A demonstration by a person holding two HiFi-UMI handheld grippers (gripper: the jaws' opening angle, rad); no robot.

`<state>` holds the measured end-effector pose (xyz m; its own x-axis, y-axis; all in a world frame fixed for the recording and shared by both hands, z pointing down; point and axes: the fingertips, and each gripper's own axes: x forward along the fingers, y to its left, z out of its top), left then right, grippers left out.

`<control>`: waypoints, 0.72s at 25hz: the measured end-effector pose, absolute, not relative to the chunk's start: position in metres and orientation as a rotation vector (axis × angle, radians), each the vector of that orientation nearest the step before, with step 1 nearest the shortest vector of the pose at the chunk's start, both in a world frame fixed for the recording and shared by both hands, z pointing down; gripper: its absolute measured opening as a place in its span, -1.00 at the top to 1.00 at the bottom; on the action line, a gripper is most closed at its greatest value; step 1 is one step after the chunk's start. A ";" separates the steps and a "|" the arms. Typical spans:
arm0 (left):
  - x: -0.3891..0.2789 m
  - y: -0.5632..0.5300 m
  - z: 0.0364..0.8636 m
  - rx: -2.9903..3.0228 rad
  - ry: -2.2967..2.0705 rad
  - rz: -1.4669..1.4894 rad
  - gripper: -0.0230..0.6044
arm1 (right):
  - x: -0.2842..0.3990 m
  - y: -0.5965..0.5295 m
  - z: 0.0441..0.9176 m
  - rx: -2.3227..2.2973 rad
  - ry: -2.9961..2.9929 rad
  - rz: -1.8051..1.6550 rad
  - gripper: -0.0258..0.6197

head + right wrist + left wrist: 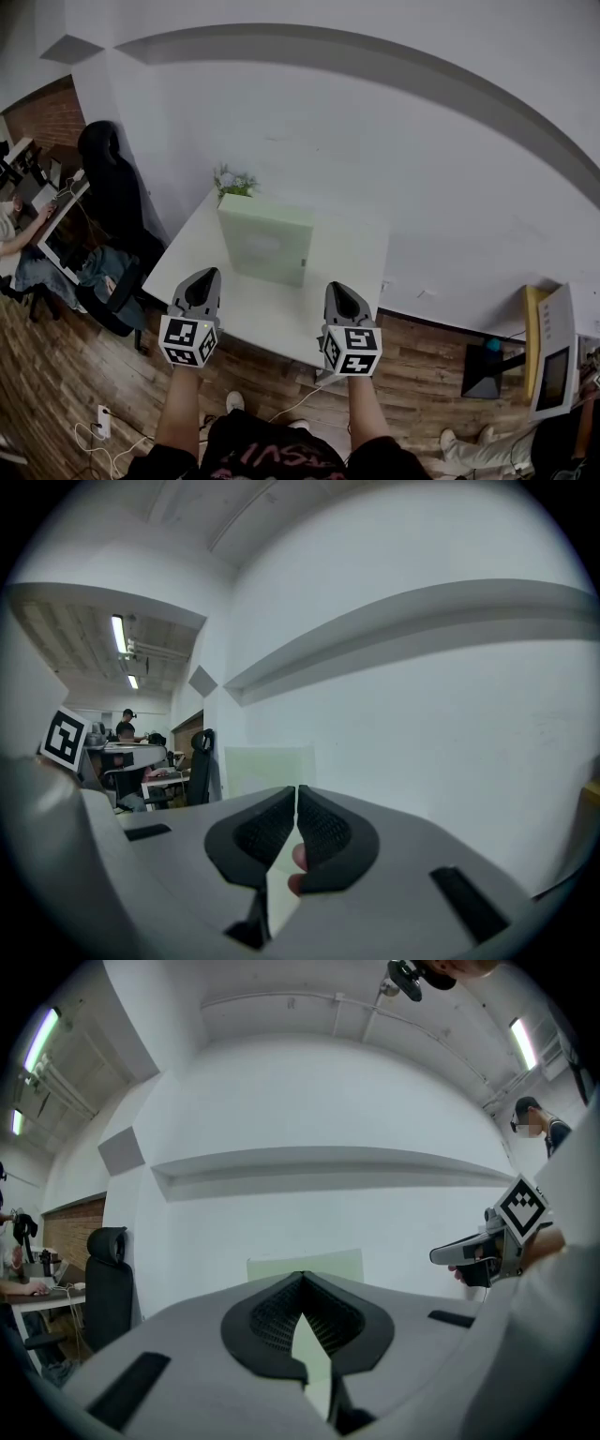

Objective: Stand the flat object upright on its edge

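The flat green box [267, 239] stands upright on its edge near the far edge of the white tabletop [281, 319]. Its broad face points toward the near edge, and its long axis runs roughly parallel to the far edge. The left tool [202, 284] and right tool [341, 298] hover over the near edge, well apart from the box. Both have their jaws closed together on nothing.

Box [265, 239] upright on table [361, 258], plant [234, 181] behind it at the corner, chair [111, 192] left of the table
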<state>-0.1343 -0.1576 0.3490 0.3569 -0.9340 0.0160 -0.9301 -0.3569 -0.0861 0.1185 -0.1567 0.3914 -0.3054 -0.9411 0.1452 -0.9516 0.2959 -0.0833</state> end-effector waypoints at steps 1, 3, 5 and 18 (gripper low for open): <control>-0.137 -0.159 0.348 -2.540 1.741 -0.094 0.88 | 0.117 -0.157 0.390 1.817 -2.465 0.231 0.83; -0.145 -0.162 0.346 -2.543 1.736 -0.101 0.88 | 0.112 -0.158 0.387 1.832 -2.451 0.222 0.83; -0.153 -0.165 0.343 -2.546 1.728 -0.101 0.88 | 0.106 -0.159 0.383 1.845 -2.444 0.215 0.83; -0.171 -0.184 0.343 -2.613 1.644 -0.116 0.88 | 0.091 -0.164 0.377 1.933 -2.360 0.197 0.84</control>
<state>-0.1714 -0.1839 0.3426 0.4311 -0.9016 0.0357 -0.8977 -0.4325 -0.0844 0.0906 -0.1643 0.3773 -0.1984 -0.9690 0.1469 -0.9800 0.1937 -0.0459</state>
